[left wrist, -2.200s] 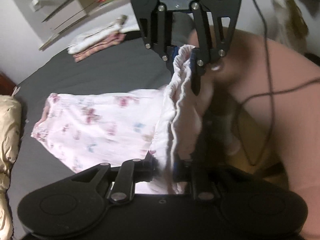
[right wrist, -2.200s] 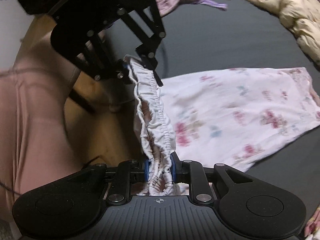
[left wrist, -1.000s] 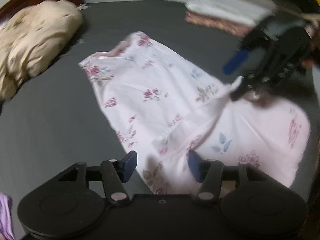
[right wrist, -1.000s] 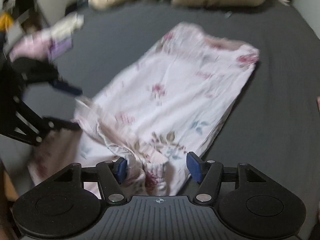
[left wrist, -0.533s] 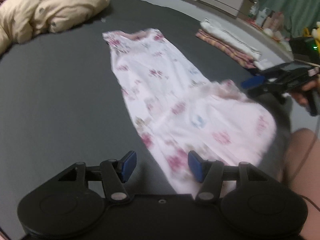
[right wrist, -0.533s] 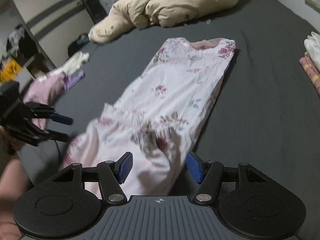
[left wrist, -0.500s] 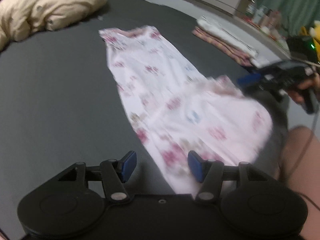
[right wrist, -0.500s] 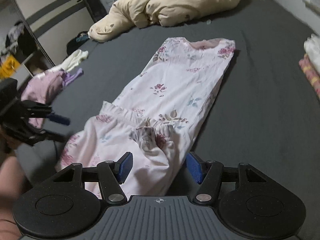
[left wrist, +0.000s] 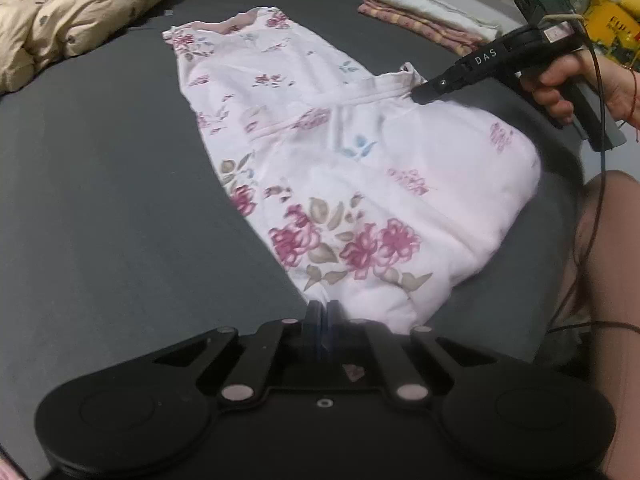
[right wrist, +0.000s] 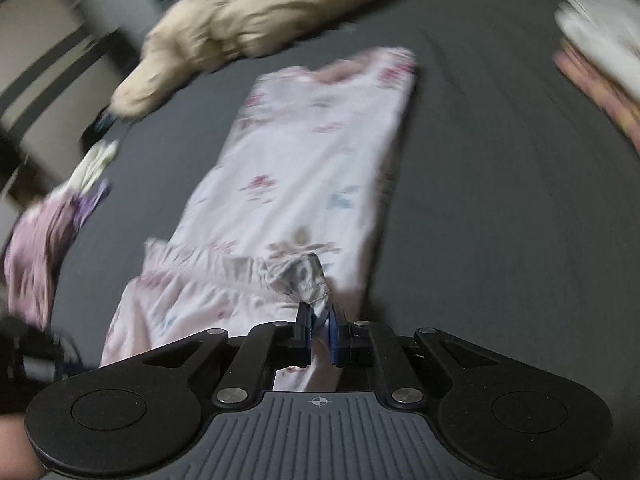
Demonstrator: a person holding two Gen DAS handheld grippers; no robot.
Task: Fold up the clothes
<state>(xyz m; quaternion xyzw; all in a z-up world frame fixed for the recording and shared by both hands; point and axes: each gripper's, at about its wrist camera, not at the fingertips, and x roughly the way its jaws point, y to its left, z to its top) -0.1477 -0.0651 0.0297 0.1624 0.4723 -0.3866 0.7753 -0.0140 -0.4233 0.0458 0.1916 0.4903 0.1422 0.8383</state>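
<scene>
Floral garment (left wrist: 320, 152) lies spread on the dark bedsheet (left wrist: 100, 200), centre frame | your left gripper (left wrist: 322, 312) is pressed together at its near hem, lower centre | your right gripper's (right wrist: 319, 322) jaws are closing, pinching the gathered waistband (right wrist: 224, 268).

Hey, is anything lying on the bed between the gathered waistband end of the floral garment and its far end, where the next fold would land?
Nothing visible does. The floral garment lies flat on the dark sheet; the beige duvet and the folded stack sit off to the sides, clear of it.
</scene>
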